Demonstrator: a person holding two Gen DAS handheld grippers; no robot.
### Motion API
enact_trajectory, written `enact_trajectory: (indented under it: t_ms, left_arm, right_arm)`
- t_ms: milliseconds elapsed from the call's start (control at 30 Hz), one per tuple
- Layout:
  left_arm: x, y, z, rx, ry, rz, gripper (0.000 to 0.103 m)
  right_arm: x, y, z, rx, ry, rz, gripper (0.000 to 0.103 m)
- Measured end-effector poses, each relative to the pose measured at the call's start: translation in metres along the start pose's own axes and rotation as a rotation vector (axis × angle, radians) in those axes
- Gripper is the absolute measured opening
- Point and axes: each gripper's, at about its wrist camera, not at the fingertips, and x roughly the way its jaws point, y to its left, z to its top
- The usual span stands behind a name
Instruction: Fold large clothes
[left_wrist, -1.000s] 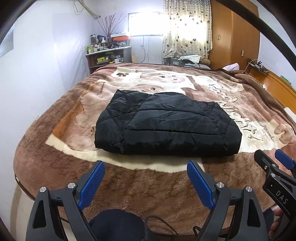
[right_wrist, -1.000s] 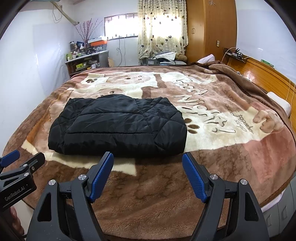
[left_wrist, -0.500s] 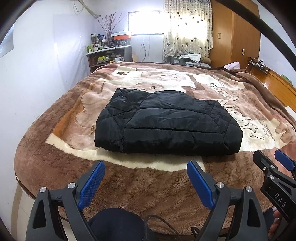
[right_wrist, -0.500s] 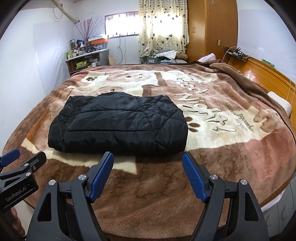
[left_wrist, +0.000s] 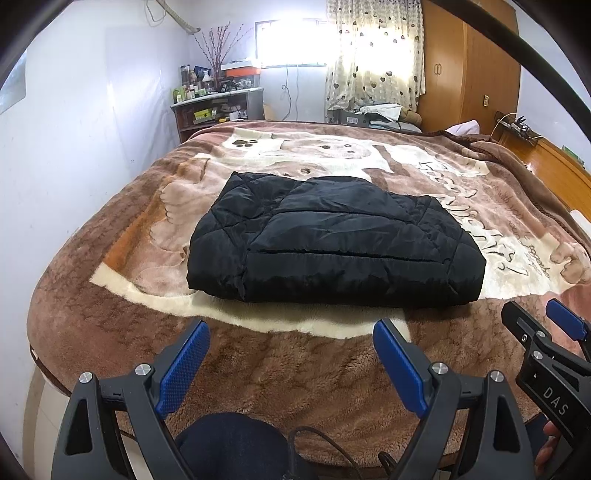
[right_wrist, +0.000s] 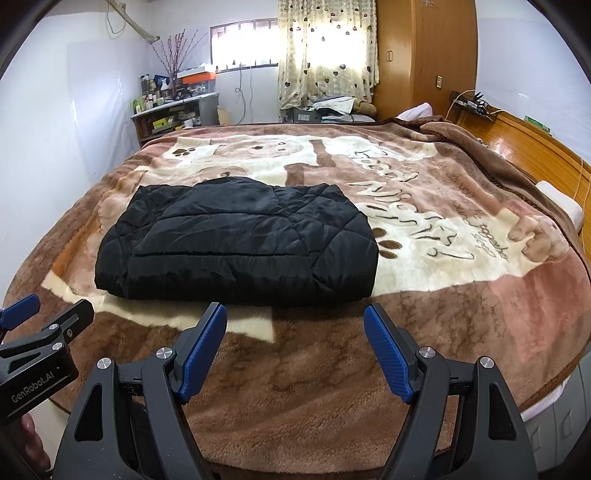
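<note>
A black quilted jacket (left_wrist: 332, 243) (right_wrist: 236, 247) lies folded into a thick rectangle on the brown plush blanket (left_wrist: 295, 369) (right_wrist: 314, 387) covering the bed. My left gripper (left_wrist: 291, 328) hovers open over the blanket's near edge, short of the jacket, with nothing between its blue pads. My right gripper (right_wrist: 295, 314) is open as well, just in front of the jacket's near edge, holding nothing. Each gripper shows at the side of the other's view: the right gripper (left_wrist: 546, 317) and the left gripper (right_wrist: 48, 306).
A wooden headboard (right_wrist: 535, 147) runs along the bed's right side, with a white pillow (right_wrist: 561, 206) by it. A cluttered shelf (left_wrist: 218, 107) and a wardrobe (left_wrist: 469, 66) stand past the far end. A white wall (left_wrist: 74, 147) is close on the left.
</note>
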Motion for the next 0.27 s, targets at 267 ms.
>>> enact_trajectory:
  t_ms: [267]
  left_arm:
    - [0.0042, -0.0001, -0.0014, 0.004, 0.007, 0.004, 0.09]
  right_arm:
    - [0.0013, -0.0008, -0.0011, 0.002, 0.003, 0.001, 0.077]
